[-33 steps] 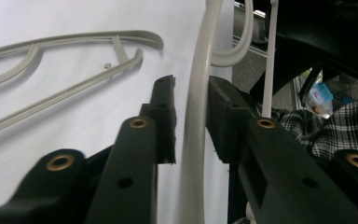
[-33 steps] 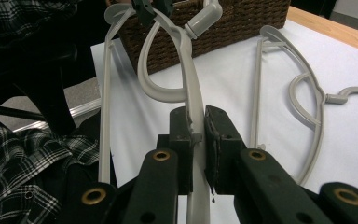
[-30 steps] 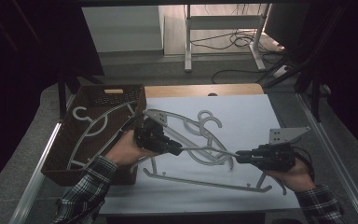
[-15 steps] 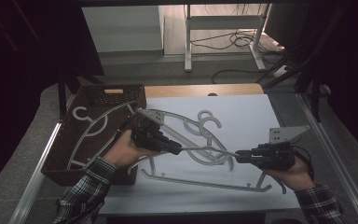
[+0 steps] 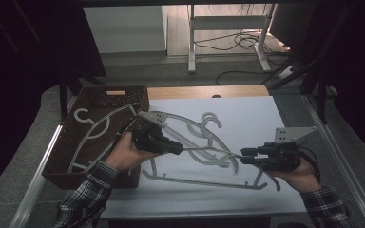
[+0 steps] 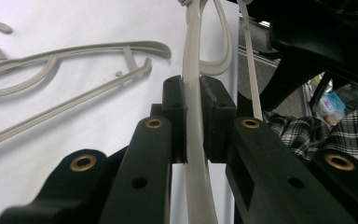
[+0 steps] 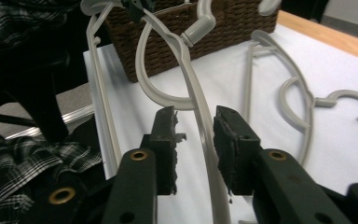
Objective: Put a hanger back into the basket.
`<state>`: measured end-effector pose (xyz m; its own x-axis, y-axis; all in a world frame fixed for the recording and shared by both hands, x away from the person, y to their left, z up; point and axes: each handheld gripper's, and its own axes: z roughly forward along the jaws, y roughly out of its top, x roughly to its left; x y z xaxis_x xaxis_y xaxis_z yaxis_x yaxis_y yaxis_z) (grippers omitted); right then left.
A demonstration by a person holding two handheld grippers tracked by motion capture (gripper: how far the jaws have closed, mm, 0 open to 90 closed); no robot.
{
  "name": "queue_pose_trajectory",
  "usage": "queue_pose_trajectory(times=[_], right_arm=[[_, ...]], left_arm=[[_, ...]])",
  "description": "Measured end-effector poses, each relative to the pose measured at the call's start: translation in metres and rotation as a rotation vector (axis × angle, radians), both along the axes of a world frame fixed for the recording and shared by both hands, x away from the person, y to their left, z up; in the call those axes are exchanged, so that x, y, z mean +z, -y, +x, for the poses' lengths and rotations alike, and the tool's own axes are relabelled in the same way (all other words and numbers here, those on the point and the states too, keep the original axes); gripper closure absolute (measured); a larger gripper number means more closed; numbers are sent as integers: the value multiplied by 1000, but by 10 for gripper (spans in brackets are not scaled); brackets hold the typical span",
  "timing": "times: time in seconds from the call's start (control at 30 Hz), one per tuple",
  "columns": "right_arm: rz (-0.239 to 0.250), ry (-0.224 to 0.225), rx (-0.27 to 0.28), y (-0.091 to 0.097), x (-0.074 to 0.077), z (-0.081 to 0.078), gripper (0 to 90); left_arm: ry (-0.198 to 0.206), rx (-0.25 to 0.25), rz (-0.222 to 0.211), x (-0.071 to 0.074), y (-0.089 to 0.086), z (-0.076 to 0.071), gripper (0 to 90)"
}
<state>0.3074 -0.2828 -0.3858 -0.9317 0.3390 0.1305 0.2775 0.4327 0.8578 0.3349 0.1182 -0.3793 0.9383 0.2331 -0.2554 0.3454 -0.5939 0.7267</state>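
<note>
On the white tabletop (image 5: 247, 118), the left hand-held gripper (image 5: 177, 147) is clenched on a grey plastic coat hanger (image 5: 204, 151). In the left gripper view its two black jaws press against both sides of the hanger's thin arm (image 6: 193, 116), with no gap left. The left hand (image 5: 126, 153) holds this hand-held gripper just right of a brown wicker basket (image 5: 66, 142) at the tabletop's left edge. A plaid sleeve (image 5: 88, 194) covers the forearm.

The right hand-held gripper (image 5: 247, 156) sits at the other end of the same hanger, held by the right hand (image 5: 297, 175). In the right gripper view its jaws stand apart on either side of the hanger's arm (image 7: 203, 126). The right pad seems to lie close against the plastic, though the angle makes contact hard to judge, and a clear gap shows on the left, so it is released rather than gripping.

The held hanger stretches between the two hand-held grippers, above a second hanger (image 5: 204, 180) lying flat on the tabletop near the front edge. More grey hangers (image 5: 209, 124) lie behind, hooks toward the middle of the tabletop. Another hanger (image 5: 92, 130) rests inside the basket.
</note>
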Motion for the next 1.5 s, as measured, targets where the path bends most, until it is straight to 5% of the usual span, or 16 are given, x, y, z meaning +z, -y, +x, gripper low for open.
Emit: queue_pose_trajectory(times=[0.17,0.73,1.13,1.5], right_arm=[[11,18,-37,4,3,0,624],[49,4,-142,8,-2,-1,603],[49,-27,-190,2,-21,-6,589],[-5,-23,-262,-9,-34,-11,527]], left_arm=[[30,68,15,3,-10,0,825],[150,374,-45,20,-67,-14,824],[213,520,-54,30,-119,-24,824],[269,661,-33,28,-161,-35,824]])
